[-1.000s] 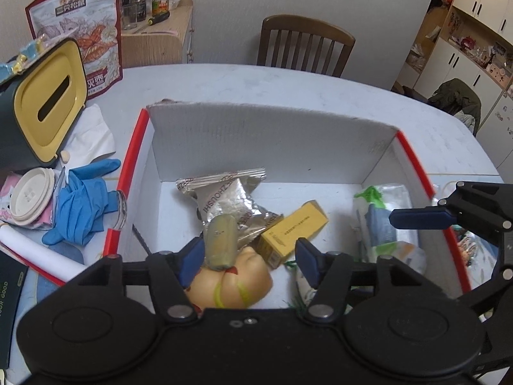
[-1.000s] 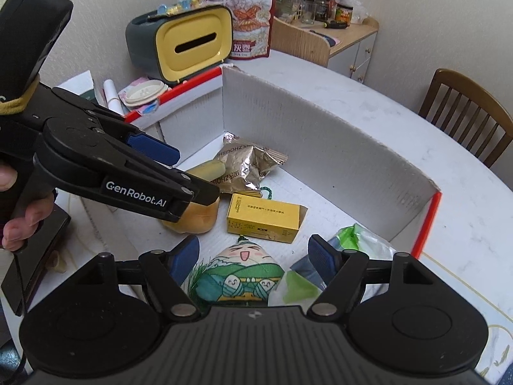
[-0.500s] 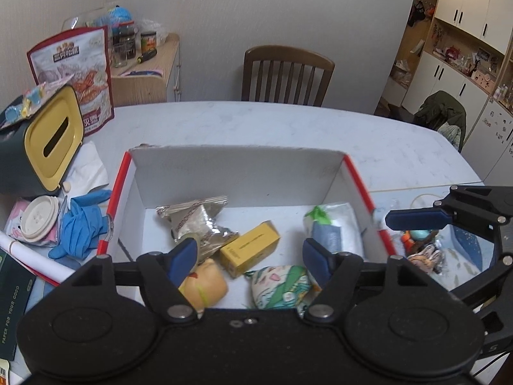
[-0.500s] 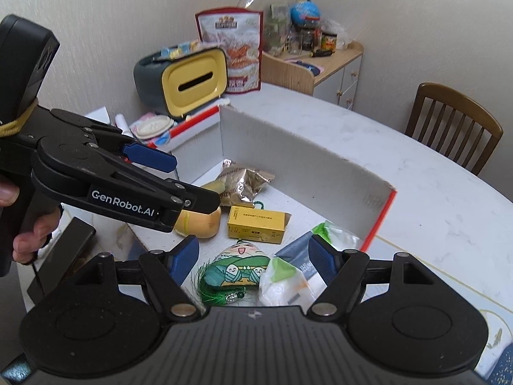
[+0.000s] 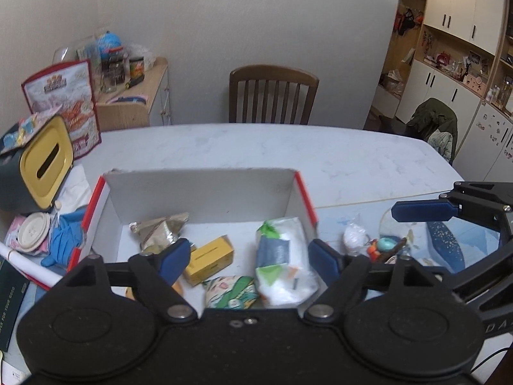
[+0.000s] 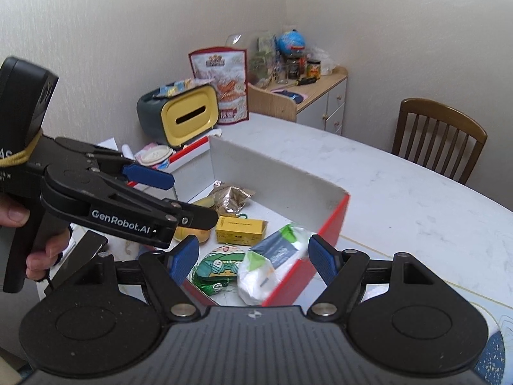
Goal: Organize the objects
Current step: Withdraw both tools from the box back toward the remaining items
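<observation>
i saw the red-edged white cardboard box (image 5: 205, 192) on the marble-look table (image 5: 320, 154), long side running across my left view. inside, left to right: crinkled foil packet (image 5: 160, 232), yellow carton (image 5: 210, 258) lying slantwise, soft white wipes pack (image 5: 282, 256). left gripper (image 5: 247, 256) had just been opening, empty; right gripper (image 6: 253, 256) gaped wide, empty.

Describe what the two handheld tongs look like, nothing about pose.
Both tongs are matte black with blue ribbed pads on the fingertips and round black discs at the base. The left tongs carry white "GenRobot.AI" lettering, a pistol-style handle and a yellow cord around the body. No sleeve is visible.
</observation>
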